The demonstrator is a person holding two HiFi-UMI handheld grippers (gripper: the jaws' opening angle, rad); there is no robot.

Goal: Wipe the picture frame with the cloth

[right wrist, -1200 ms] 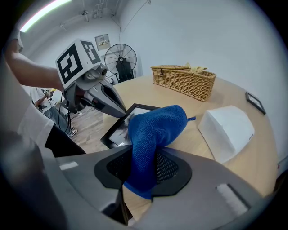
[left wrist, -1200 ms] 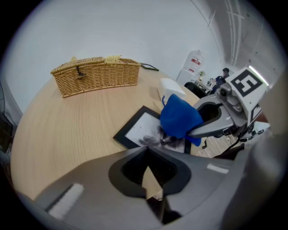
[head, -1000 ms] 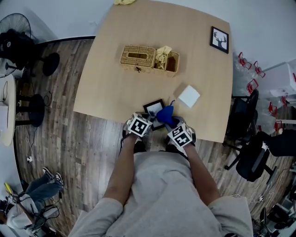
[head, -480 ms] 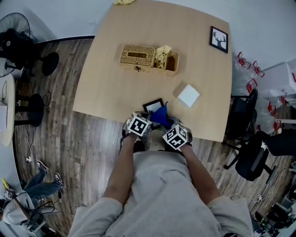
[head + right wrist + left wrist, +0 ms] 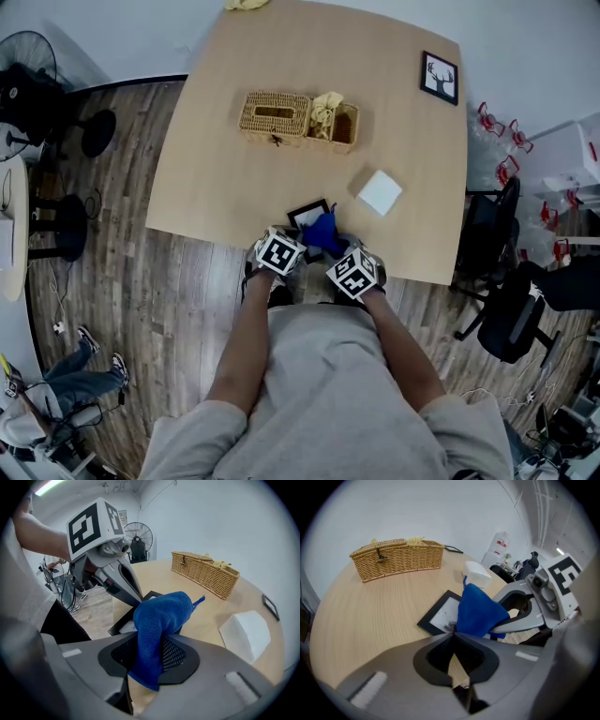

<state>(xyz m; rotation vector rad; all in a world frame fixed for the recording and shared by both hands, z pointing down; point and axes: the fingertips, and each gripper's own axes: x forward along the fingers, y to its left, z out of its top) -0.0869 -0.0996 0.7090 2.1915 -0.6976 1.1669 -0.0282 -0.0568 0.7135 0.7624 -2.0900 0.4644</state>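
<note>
A small black picture frame (image 5: 307, 214) lies flat near the table's front edge, also seen in the left gripper view (image 5: 440, 615) and the right gripper view (image 5: 123, 620). My left gripper (image 5: 298, 236) (image 5: 452, 632) is shut on the frame's near corner. My right gripper (image 5: 335, 248) (image 5: 150, 641) is shut on a blue cloth (image 5: 324, 231) (image 5: 157, 620). The bunched cloth (image 5: 479, 611) rests on the frame's right part and hides it.
A wicker basket (image 5: 298, 116) holding a yellow cloth stands mid-table. A white folded napkin (image 5: 381, 192) lies right of the frame. A second black framed picture (image 5: 440, 77) sits at the far right corner. Office chairs (image 5: 511, 319) stand right of the table (image 5: 216, 187).
My right gripper has shifted a little to the left with the blue cloth, across the frame. My left gripper has stayed on the frame's corner.
</note>
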